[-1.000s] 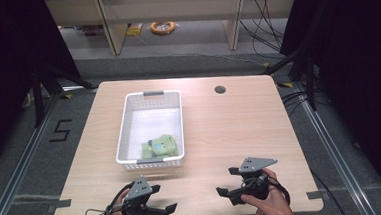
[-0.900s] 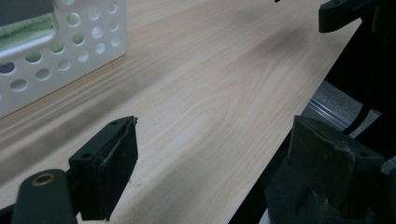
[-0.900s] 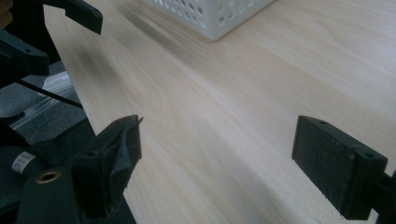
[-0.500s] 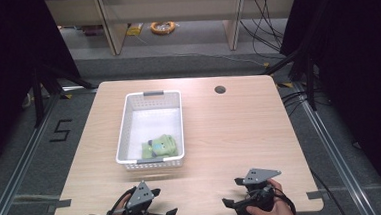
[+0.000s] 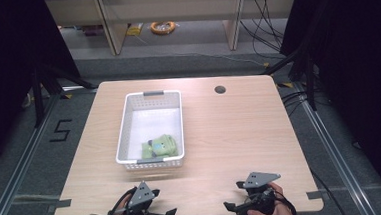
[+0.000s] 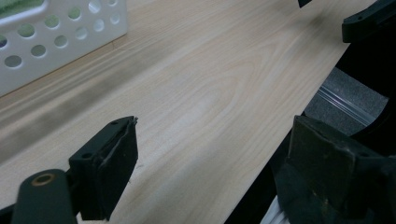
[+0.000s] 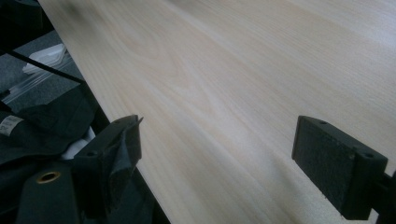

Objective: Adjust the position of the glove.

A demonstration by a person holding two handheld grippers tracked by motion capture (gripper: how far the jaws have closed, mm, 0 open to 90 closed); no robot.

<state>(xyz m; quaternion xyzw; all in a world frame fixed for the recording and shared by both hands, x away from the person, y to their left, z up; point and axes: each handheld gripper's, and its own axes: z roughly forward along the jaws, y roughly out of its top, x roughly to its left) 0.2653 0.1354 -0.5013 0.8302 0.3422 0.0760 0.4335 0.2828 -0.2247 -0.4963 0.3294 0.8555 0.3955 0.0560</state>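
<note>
A white perforated basket [image 5: 124, 122] stands on the left half of the wooden table [image 5: 230, 135], with a green cloth item [image 5: 159, 146] lying in its near end. My left gripper [image 5: 165, 211] rests at the table's front edge, left of centre, held by a hand, its jaws wide apart with nothing between them. My right gripper [image 5: 233, 205] is at the front edge, right of centre, open and empty too. In the left gripper view [image 6: 210, 172] the basket's wall [image 6: 56, 42] shows at the top left. In the right gripper view [image 7: 217, 158] bare wood lies between the jaws.
A round cable hole [image 5: 220, 89] sits near the table's far right. Beyond the table lie a grey floor, shelf legs and a coil of orange cable [image 5: 163, 27]. Black frame posts flank the table on both sides.
Both grippers have drawn back toward the person, down to the table's front edge. The basket and the green item have stayed put.
</note>
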